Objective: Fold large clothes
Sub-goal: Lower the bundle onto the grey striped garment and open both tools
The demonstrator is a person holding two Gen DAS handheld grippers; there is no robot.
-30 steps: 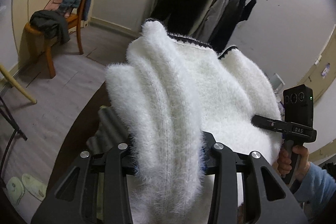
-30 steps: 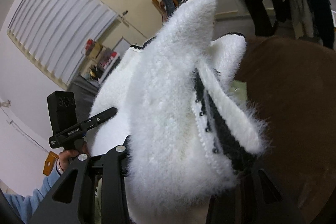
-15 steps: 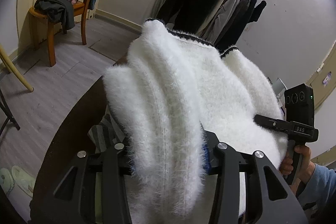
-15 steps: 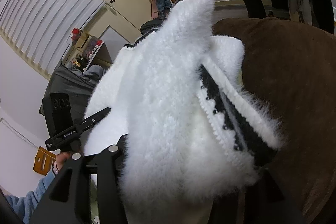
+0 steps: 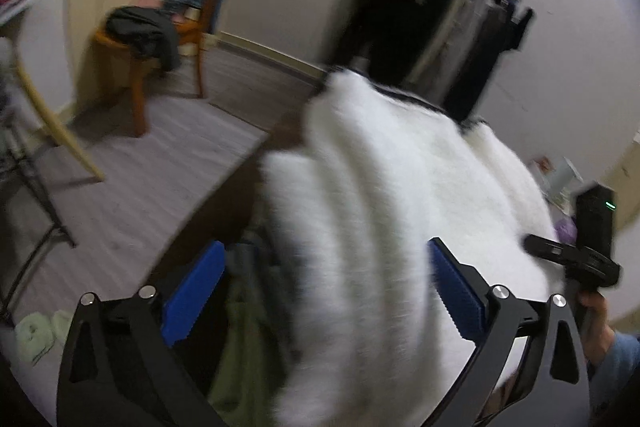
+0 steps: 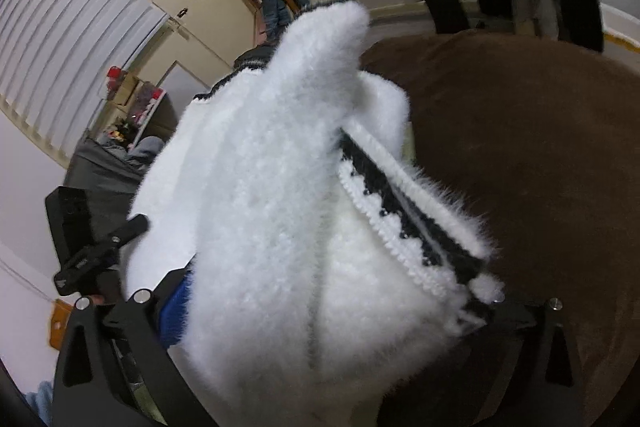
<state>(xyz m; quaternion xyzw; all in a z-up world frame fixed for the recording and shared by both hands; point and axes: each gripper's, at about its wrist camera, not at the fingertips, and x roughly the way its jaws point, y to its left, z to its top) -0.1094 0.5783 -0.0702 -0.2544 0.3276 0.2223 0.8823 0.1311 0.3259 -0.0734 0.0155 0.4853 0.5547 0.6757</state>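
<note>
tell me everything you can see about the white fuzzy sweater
The white sweater is a fluffy, long-haired knit with black trim along its neckline and a black-and-white edge band. It lies bunched in thick folds, heaped on a brown surface. The left tool and right tool have just opened; folds sit between their spread jaws, unpinched in the left view; in the right view the fabric hides the pads.

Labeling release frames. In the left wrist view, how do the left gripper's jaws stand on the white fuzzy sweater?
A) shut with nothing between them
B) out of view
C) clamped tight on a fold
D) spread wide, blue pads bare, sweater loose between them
D: the left gripper has just been opening; its jaws stand wide, both blue pads show bare, and the white sweater lies between them unpinched.
</note>
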